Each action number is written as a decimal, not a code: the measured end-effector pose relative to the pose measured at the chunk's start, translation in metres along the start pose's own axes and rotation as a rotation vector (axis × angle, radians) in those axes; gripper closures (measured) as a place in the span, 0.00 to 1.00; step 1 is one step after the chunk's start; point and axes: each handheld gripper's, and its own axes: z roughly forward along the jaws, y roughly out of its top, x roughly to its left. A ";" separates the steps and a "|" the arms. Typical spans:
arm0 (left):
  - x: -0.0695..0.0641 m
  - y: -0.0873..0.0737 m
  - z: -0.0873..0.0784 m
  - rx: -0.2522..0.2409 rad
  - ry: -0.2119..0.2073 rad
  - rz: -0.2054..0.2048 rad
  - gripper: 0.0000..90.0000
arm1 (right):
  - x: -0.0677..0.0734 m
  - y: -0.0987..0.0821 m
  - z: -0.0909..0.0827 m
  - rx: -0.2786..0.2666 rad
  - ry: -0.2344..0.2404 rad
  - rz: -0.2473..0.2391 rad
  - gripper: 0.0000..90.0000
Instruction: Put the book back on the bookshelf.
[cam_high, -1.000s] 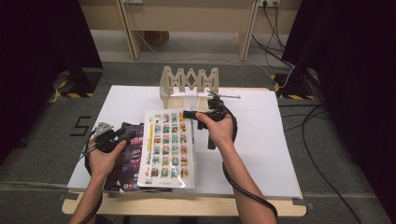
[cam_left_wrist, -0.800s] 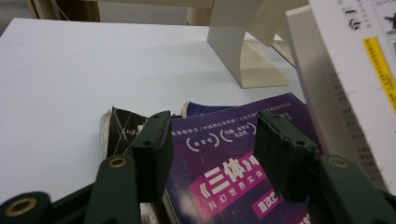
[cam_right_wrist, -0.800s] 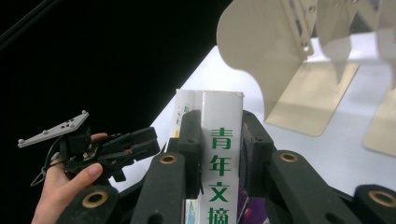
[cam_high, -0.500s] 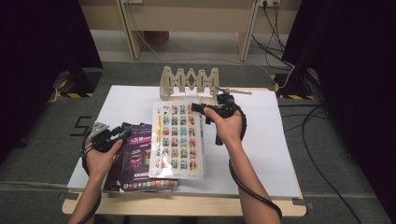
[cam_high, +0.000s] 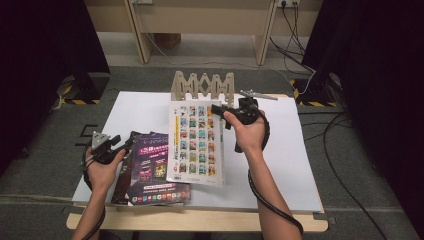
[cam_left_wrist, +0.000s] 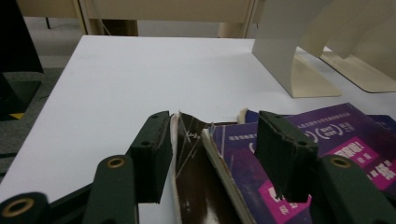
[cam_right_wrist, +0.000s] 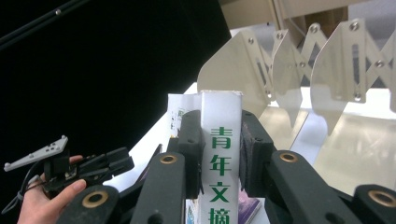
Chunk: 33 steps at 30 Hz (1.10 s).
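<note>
White covers the surface (cam_high: 300, 165), and at its upper middle stands a folding book rack (cam_high: 202, 87) with pale dividers. Right tool (cam_high: 226, 111) is clamped on the spine of a thick book (cam_high: 197, 142) with a grid of small pictures on its cover; in the right gripper view both pads press the white spine (cam_right_wrist: 224, 154) with green characters. This book is lifted at its upper end, and its long axis runs from the lower middle of the high view up toward the rack, which lies just beyond the tool. I judge the right hand is nearer to the slots. Left tool (cam_high: 120, 146) has its jaws apart around the edges of the purple books (cam_left_wrist: 261, 163) lying flat at lower left, not pressing them.
</note>
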 end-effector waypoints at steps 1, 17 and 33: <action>0.002 -0.001 0.000 -0.003 0.008 -0.001 0.50 | 0.000 0.000 -0.001 -0.008 -0.002 -0.005 0.83; 0.018 -0.015 -0.006 -0.074 0.076 -0.019 0.47 | -0.002 0.008 -0.014 -0.084 -0.013 -0.013 0.83; 0.021 -0.024 -0.001 -0.067 0.071 -0.011 0.47 | -0.003 0.015 -0.024 -0.153 -0.034 -0.030 0.83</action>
